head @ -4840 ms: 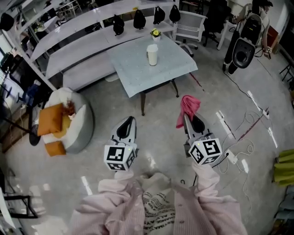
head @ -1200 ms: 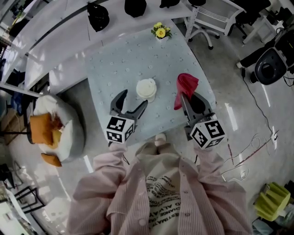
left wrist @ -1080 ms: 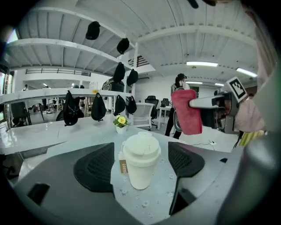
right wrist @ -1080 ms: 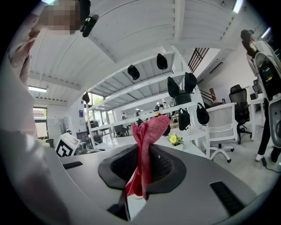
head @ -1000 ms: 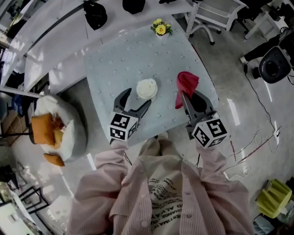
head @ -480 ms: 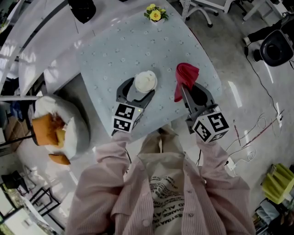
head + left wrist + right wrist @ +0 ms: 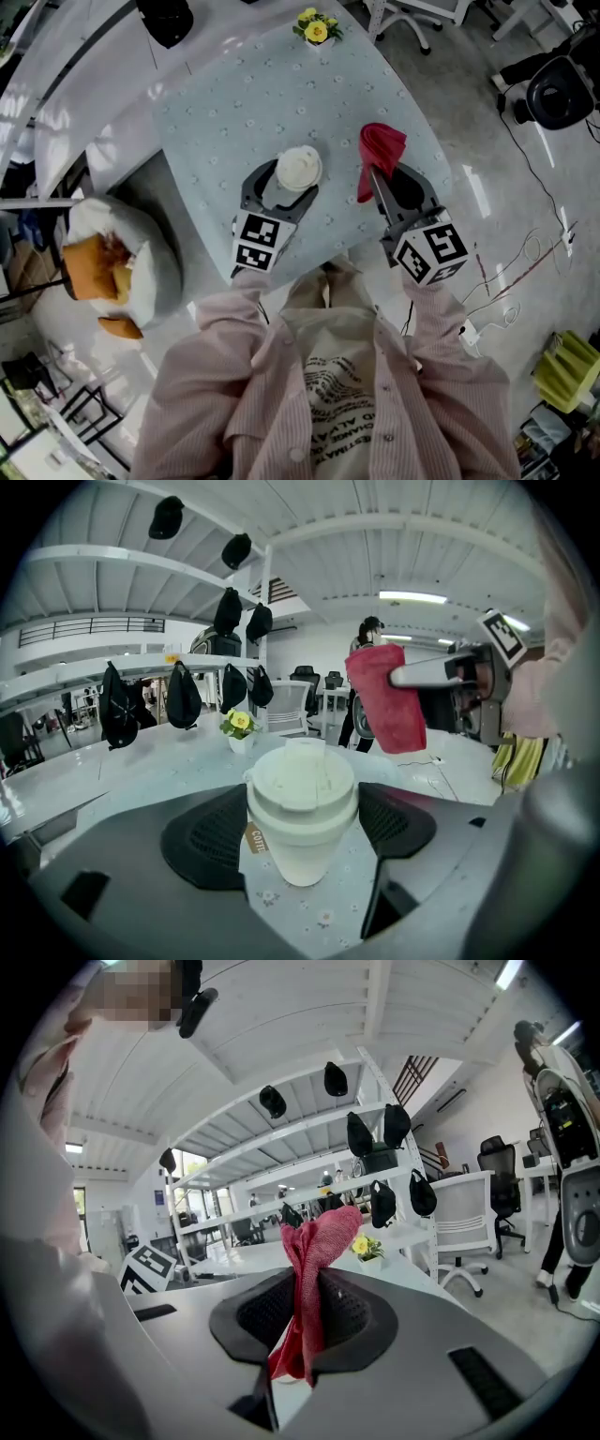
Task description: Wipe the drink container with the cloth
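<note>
A white lidded paper cup (image 7: 299,169) stands upright on the pale blue patterned table (image 7: 225,103). My left gripper (image 7: 287,184) is open and down at the cup, one jaw on each side of it. In the left gripper view the cup (image 7: 302,817) fills the gap between the black pads (image 7: 211,841), which sit right beside its walls. To the cup's right, my right gripper (image 7: 379,176) is shut on a red cloth (image 7: 382,150) that sticks up above the table. The cloth (image 7: 314,1269) bunches out of the shut jaws and also shows as a red cloth (image 7: 386,700) beyond the cup.
A small pot of yellow flowers (image 7: 315,28) stands at the table's far corner. Black caps (image 7: 164,19) hang by the white bench behind. A round white seat with orange cushions (image 7: 108,262) is on the floor at left. Cables (image 7: 525,272) lie on the floor at right.
The person has walked up to the table. My left gripper opened and moved forward until its jaws flank the cup. The right gripper keeps hold of the red cloth beside it.
</note>
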`<act>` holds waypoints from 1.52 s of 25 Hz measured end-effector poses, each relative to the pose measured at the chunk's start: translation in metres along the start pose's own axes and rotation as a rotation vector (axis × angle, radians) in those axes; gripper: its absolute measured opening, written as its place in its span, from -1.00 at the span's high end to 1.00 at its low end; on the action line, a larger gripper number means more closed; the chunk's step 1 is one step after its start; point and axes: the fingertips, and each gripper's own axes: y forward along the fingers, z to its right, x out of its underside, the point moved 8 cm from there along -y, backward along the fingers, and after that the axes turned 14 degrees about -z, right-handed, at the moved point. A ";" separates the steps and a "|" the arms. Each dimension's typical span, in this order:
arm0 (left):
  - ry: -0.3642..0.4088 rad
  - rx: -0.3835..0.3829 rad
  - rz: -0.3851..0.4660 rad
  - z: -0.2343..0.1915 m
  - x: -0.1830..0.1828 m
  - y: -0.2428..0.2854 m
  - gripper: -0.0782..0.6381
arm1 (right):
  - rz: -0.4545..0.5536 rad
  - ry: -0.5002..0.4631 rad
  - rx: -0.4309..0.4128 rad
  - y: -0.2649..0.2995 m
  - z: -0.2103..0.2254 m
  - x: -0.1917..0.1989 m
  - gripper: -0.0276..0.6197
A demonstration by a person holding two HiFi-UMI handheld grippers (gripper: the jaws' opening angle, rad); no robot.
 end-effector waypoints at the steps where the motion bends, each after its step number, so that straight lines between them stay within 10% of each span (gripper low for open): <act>1: -0.001 -0.001 0.004 0.000 0.000 0.000 -0.20 | -0.005 -0.022 0.002 0.002 0.000 -0.002 0.75; 24: -0.005 0.008 0.021 -0.001 0.002 0.000 -0.20 | -0.254 -0.817 -0.178 0.109 -0.068 -0.047 0.75; 38: -0.011 0.009 0.025 -0.001 0.002 -0.001 -0.20 | -0.408 -1.006 -0.349 0.134 -0.082 -0.035 0.75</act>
